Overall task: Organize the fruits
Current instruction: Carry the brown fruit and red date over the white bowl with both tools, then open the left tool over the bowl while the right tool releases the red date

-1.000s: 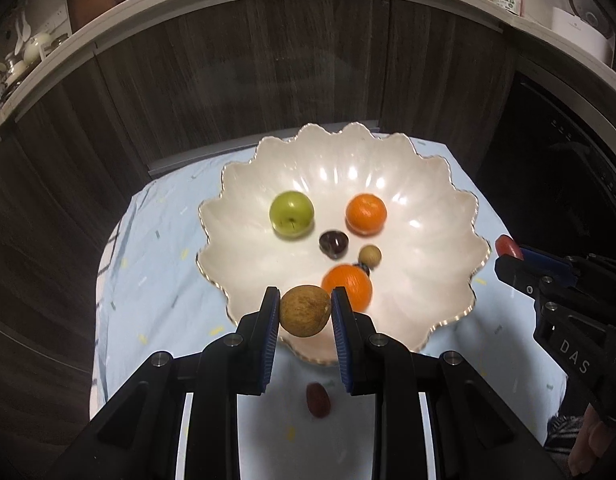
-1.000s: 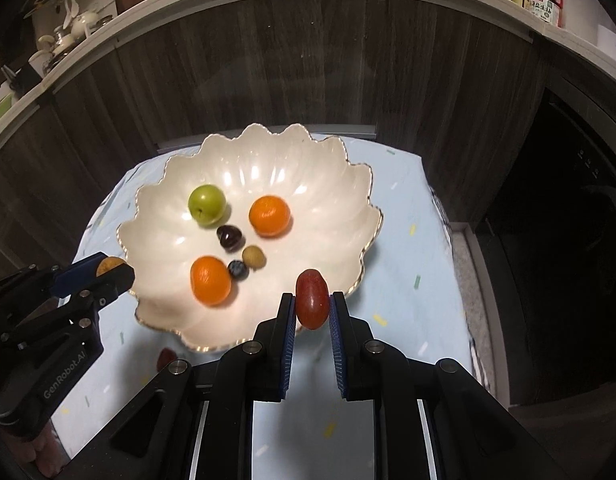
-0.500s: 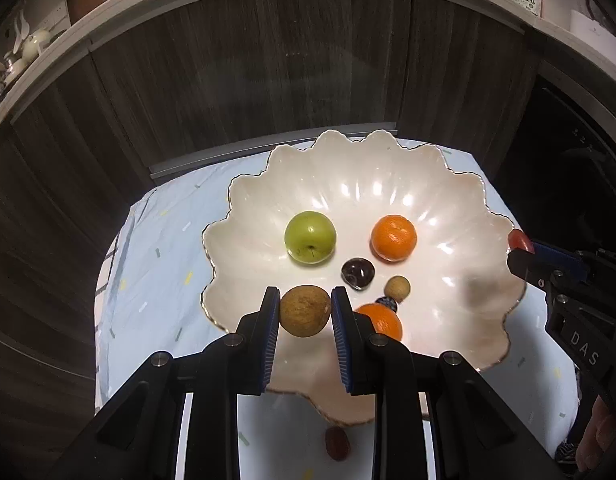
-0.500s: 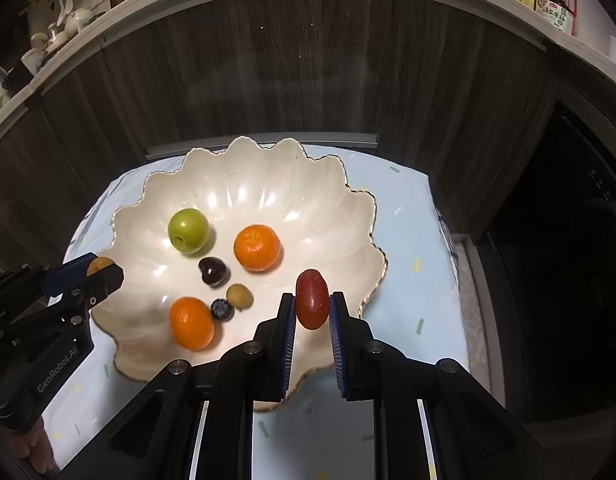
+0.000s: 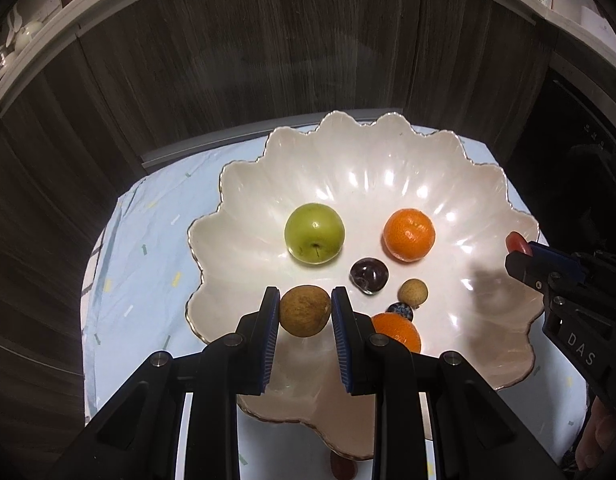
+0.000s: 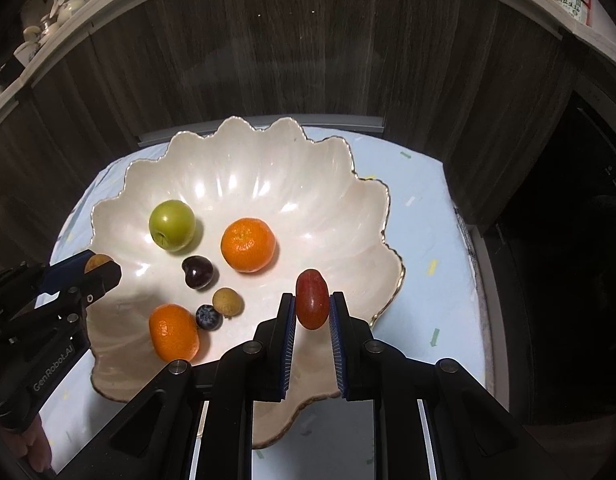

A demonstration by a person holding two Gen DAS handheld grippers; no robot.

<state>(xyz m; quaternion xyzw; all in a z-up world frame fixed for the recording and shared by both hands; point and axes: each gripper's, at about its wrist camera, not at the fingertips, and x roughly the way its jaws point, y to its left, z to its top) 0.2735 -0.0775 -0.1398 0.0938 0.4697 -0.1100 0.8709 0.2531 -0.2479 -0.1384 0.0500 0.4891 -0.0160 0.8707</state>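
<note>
A white scalloped bowl [image 5: 388, 168] [image 6: 244, 160] sits on a pale blue cloth. In it lie a green apple [image 5: 314, 233] [image 6: 172, 225], two oranges [image 5: 409, 234] [image 5: 400, 330], a dark plum [image 5: 369, 275], a small tan longan [image 5: 413, 292] and a blueberry [image 6: 208, 317]. My left gripper [image 5: 305, 310] is shut on a brown round fruit [image 5: 305, 311] above the bowl's near left part. My right gripper [image 6: 312, 303] is shut on a red oblong fruit [image 6: 312, 298] above the bowl's near right part.
A small red fruit [image 5: 343, 473] lies on the cloth just in front of the bowl, mostly hidden by my left gripper. Dark wooden cabinet fronts [image 5: 268, 60] stand behind the table. A dark opening [image 6: 568, 260] lies to the right. The cloth [image 6: 428, 220] shows right of the bowl.
Both grippers have moved forward over the bowl with their fruits still held. The bowl and its fruits now look nearer and larger.
</note>
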